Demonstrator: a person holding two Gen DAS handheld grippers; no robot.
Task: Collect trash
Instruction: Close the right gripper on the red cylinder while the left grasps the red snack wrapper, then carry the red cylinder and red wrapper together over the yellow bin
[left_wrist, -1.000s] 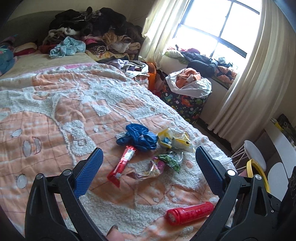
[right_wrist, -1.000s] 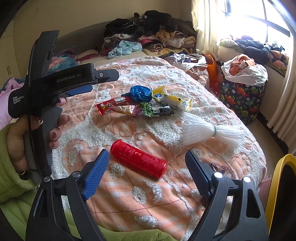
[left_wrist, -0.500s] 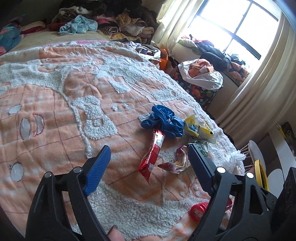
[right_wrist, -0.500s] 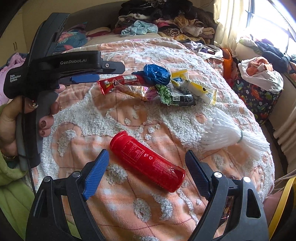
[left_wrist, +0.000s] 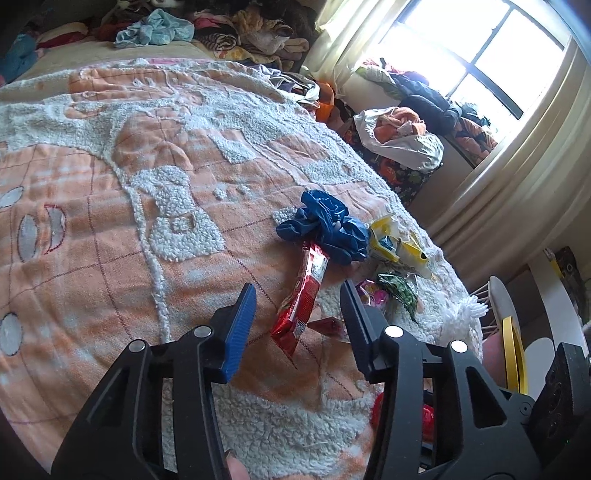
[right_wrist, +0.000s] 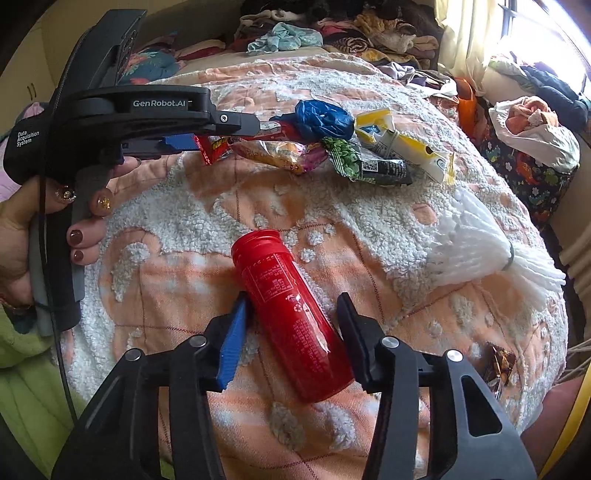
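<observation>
- The red bottle (right_wrist: 291, 317) lies on its side on the bedspread (right_wrist: 369, 229). Its long axis runs from just in front of the right gripper (right_wrist: 291, 306) away and to the left, neck end farthest, base nearest.
- The right gripper's jaws have just been closing, with the bottle between them. The blue pad (right_wrist: 232, 336) touches or nearly touches the bottle's left side; a narrow gap shows at the black finger on the right, so the grip is not yet clenched.
- The red wrapper (left_wrist: 304, 299) lies flat. Its long axis runs from between the left gripper's (left_wrist: 297, 295) fingertips straight ahead towards the blue bag (left_wrist: 325, 229).
- The left gripper's jaws have just been closing, with the wrapper's near end between them. Bedspread shows on both sides of the wrapper, so the jaws stand loose.
- Ahead and right of the left gripper lie a yellow wrapper (left_wrist: 397, 245) and a green wrapper (left_wrist: 400, 291). A pink wrapper (left_wrist: 369, 293) is partly hidden behind the right finger.
- In the left wrist view the bottle is mostly hidden behind the gripper frame; only red slivers show.
- In the right wrist view the left gripper covers the red wrapper's near end, and its finger gap cannot be made out.
- A small brown wrapper (right_wrist: 498, 363) lies right of the right gripper, partly cut off by its frame.
- A hand (right_wrist: 44, 221) holds the left gripper's handle.
</observation>
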